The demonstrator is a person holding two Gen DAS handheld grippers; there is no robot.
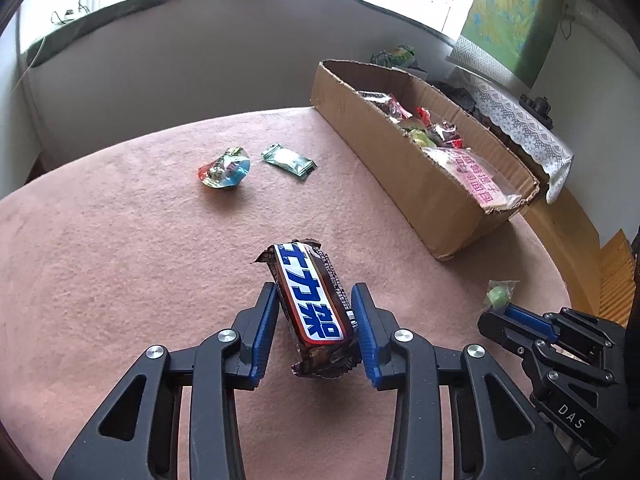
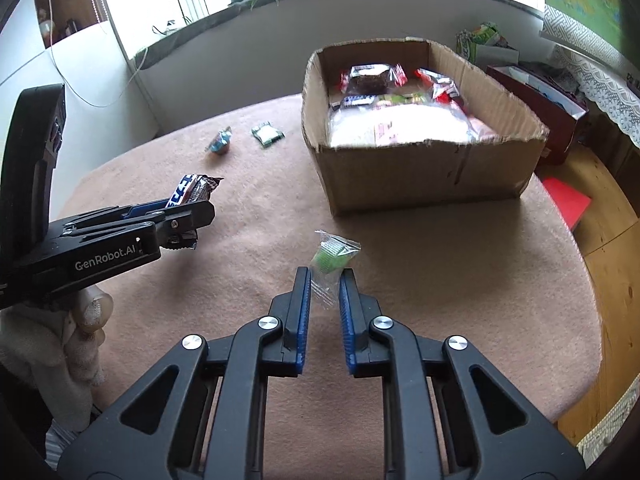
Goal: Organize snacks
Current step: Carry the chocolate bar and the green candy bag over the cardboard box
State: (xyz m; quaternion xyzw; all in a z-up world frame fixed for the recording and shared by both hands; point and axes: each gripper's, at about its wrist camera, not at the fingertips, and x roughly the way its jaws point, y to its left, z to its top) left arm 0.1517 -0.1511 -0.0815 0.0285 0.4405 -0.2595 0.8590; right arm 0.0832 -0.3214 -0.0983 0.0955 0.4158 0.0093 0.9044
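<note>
My left gripper (image 1: 314,292) is shut on a brown chocolate bar (image 1: 310,304) with a blue-and-white label, held above the pink tablecloth; it also shows in the right wrist view (image 2: 192,192). My right gripper (image 2: 325,276) is shut on a clear packet with a green candy (image 2: 332,260), also seen in the left wrist view (image 1: 498,294). A cardboard box (image 2: 420,172) with several snacks stands at the back right. A blue-foil snack (image 1: 226,168) and a green packet (image 1: 289,160) lie on the table beyond the bar.
The round table's cloth (image 1: 120,260) ends in a curved edge at the right, over a wooden floor (image 2: 608,240). A red item (image 2: 568,200) lies beside the box. A lace-covered shelf (image 1: 520,124) and a dark box (image 2: 540,108) stand behind.
</note>
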